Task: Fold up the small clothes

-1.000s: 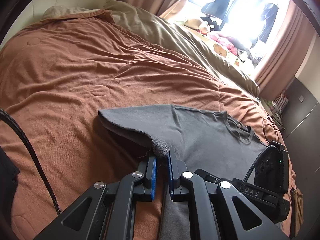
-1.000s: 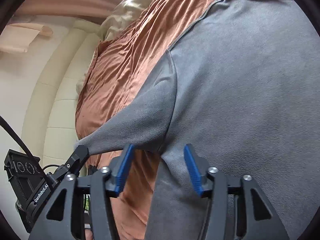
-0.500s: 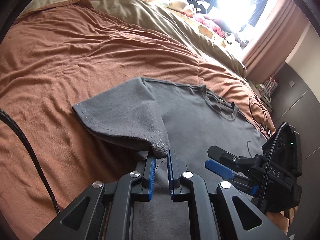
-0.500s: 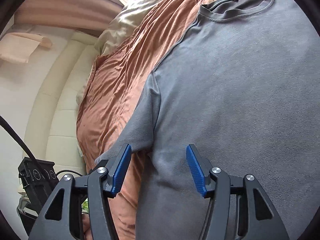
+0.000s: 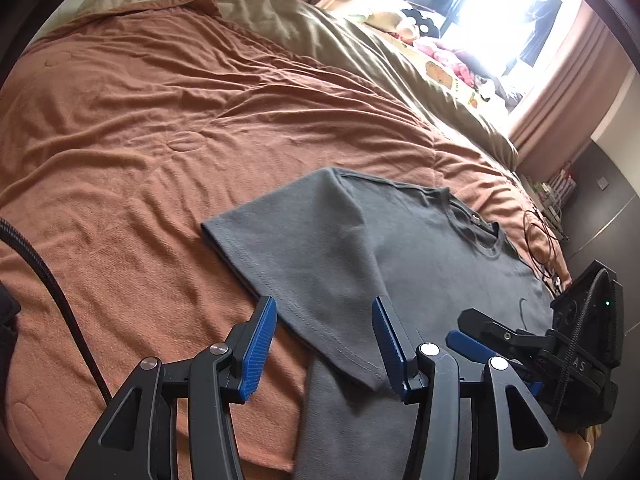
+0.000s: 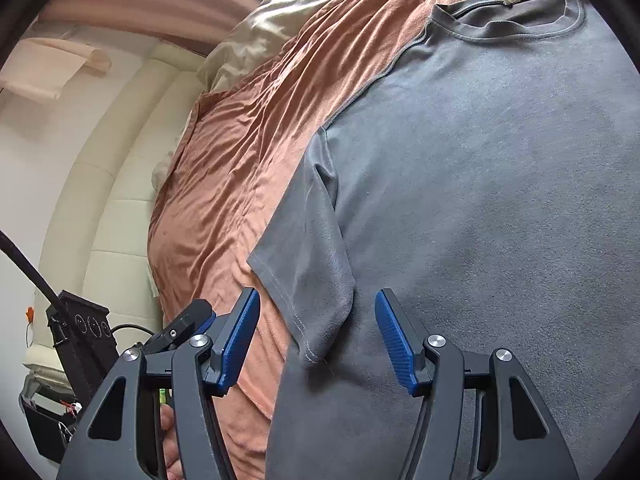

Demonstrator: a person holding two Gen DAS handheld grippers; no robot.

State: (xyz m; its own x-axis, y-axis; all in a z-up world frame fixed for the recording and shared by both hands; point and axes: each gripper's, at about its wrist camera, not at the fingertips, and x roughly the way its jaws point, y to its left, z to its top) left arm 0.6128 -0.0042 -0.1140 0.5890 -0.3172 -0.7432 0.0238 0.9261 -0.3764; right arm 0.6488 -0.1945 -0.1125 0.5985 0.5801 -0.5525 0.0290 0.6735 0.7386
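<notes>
Rust-brown bedspread [image 5: 168,128] covers the bed and serves as my folding surface, so the grey T-shirt [image 5: 432,264] lies spread flat on it, neckline away from me. Its sleeve [image 5: 296,264] is laid out beside the body, ready, I judge, for folding inward. My left hand-held gripper [image 5: 324,340] has just been opening; its jaws now stand apart over the sleeve hem, pressing nothing. My right hand-held gripper [image 6: 316,336] hangs parted above the same sleeve's corner, holding nothing.
</notes>
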